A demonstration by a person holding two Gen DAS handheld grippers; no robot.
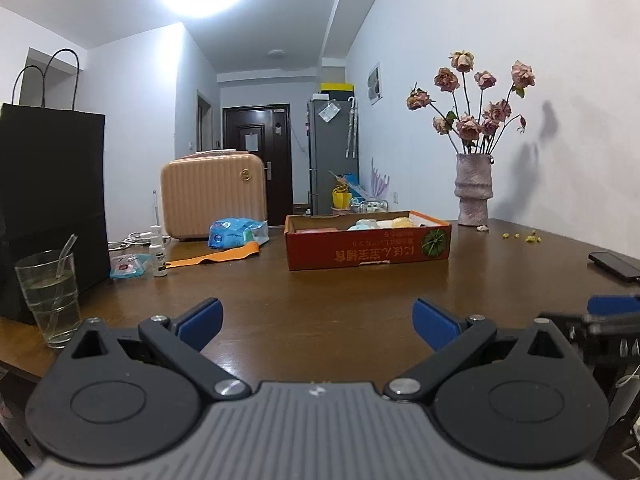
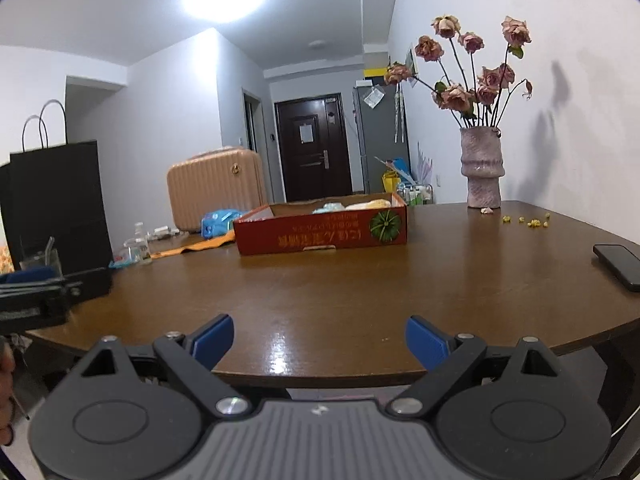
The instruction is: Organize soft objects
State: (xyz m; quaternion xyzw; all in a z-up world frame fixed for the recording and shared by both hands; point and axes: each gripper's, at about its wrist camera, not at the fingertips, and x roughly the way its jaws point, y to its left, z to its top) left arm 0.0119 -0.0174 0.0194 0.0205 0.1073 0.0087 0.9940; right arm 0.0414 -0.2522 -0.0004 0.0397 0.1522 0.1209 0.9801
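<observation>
Low over the near part of the brown table (image 1: pixel 320 280), the left gripper (image 1: pixel 318 322) points level toward the far side, its blue-padded fingers (image 1: pixel 202 322) spread wide with nothing between them. The right gripper (image 2: pixel 320 340) sits just off the table's near edge, also level and facing the far wall, its fingers (image 2: pixel 214 340) wide apart and empty. Each gripper shows at the side of the other's view, so the two hang side by side, close but apart.

Far across the table lies the red cardboard box (image 1: pixel 368 250), shallow and open-topped, holding pale soft objects (image 1: pixel 380 223) in blue, white and yellow; how they are packed cannot be told. A broad stretch of bare wood runs between the grippers and the box's near wall.

To the left stand a drinking glass (image 1: pixel 50 300) with a straw near the edge, a black paper bag (image 1: pixel 52 200), a small white bottle (image 1: pixel 159 252), an orange cloth strip (image 1: pixel 216 258), a blue plastic packet (image 1: pixel 234 233) and a peach suitcase (image 1: pixel 212 196). At the far right a vase of dried roses (image 1: pixel 474 190) stands by the wall, with a dark phone (image 2: pixel 620 266) near the right edge.
</observation>
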